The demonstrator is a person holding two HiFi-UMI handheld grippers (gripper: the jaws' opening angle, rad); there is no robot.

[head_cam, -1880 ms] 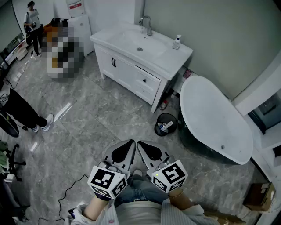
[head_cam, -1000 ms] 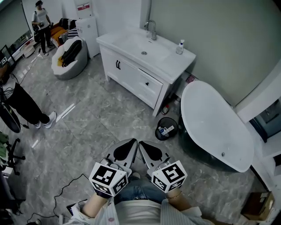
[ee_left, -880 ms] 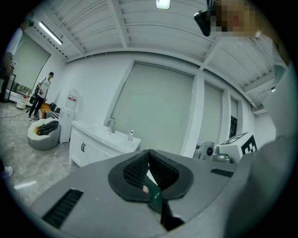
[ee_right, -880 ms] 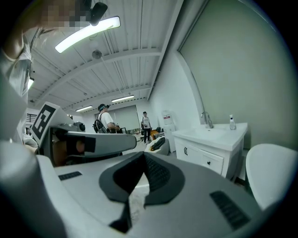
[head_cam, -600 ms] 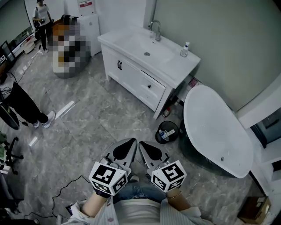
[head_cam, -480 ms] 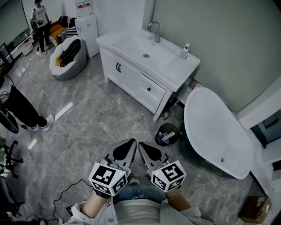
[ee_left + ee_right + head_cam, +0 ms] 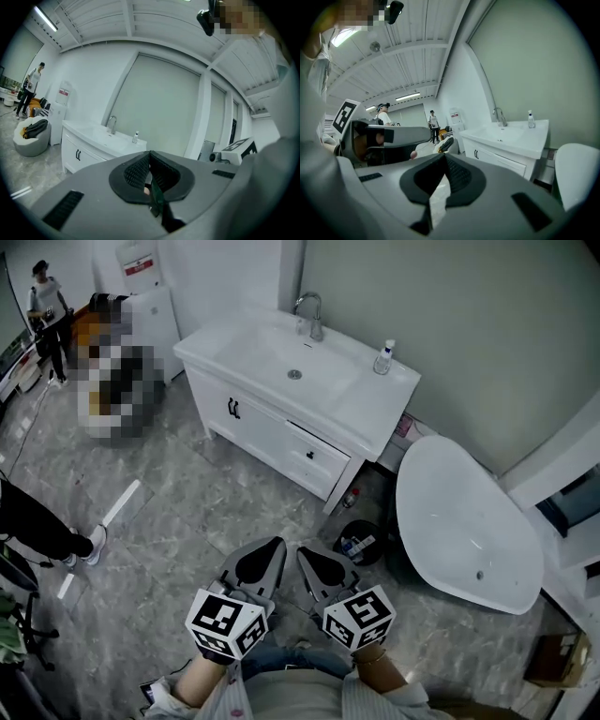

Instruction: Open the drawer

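- Vanity (image 7: 281, 399) slid leftward in head view; drawer (image 7: 314, 454) stayed closed, well apart.
- Left gripper (image 7: 263, 562) and right gripper (image 7: 319, 568) kept jaws together, holding nothing; reach not begun.

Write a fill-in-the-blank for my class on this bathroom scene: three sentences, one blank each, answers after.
1. The drawer in the white vanity is ____.
2. The left gripper and the right gripper are held away from the vanity, each with its jaws pressed ____.
3. The black bin stands on the floor between the vanity and the ____.

Missing words: closed; together; bathtub.
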